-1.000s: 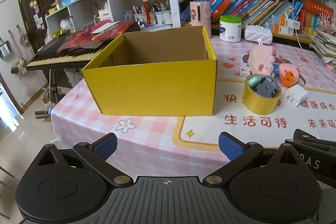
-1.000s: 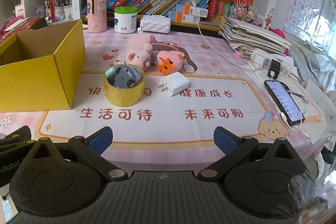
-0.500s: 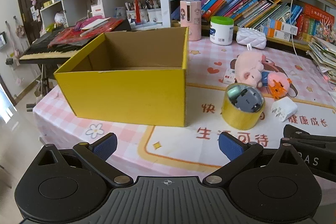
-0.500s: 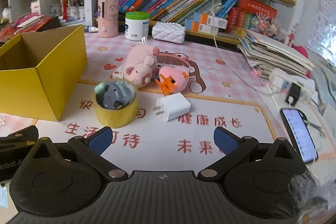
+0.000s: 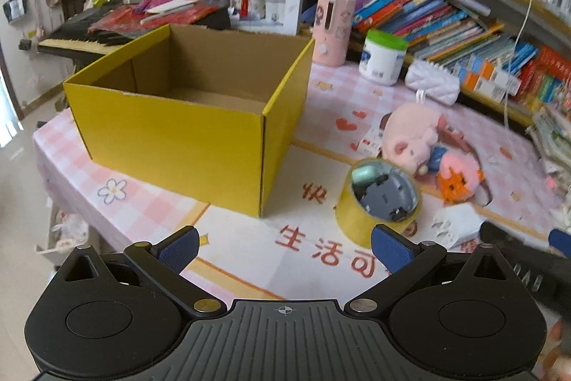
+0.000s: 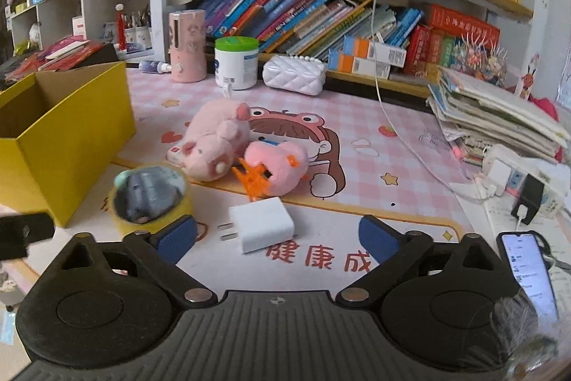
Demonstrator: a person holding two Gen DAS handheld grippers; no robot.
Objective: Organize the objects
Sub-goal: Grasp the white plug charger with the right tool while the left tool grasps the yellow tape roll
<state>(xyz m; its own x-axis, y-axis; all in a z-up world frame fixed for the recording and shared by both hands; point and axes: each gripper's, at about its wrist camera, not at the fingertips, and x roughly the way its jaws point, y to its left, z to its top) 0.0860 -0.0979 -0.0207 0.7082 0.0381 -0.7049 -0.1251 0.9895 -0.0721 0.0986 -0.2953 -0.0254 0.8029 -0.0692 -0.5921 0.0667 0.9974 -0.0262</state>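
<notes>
Item: white charger [image 6: 262, 223], lying on the desk [image 6: 374, 145] between your right gripper [image 6: 277, 240] pads. Jaws have just been narrowing, still empty; left gripper [image 5: 283, 247] wide, empty. Keep centring before you are squeezing.

The yellow box [image 5: 185, 134] is matt cardboard, raw brown inside. Beside it, the tape roll [image 5: 374, 220] looks glossy; the pink toys [image 6: 217, 145] are fuzzy plush; the charger [image 6: 262, 224] is smooth plastic.
</notes>
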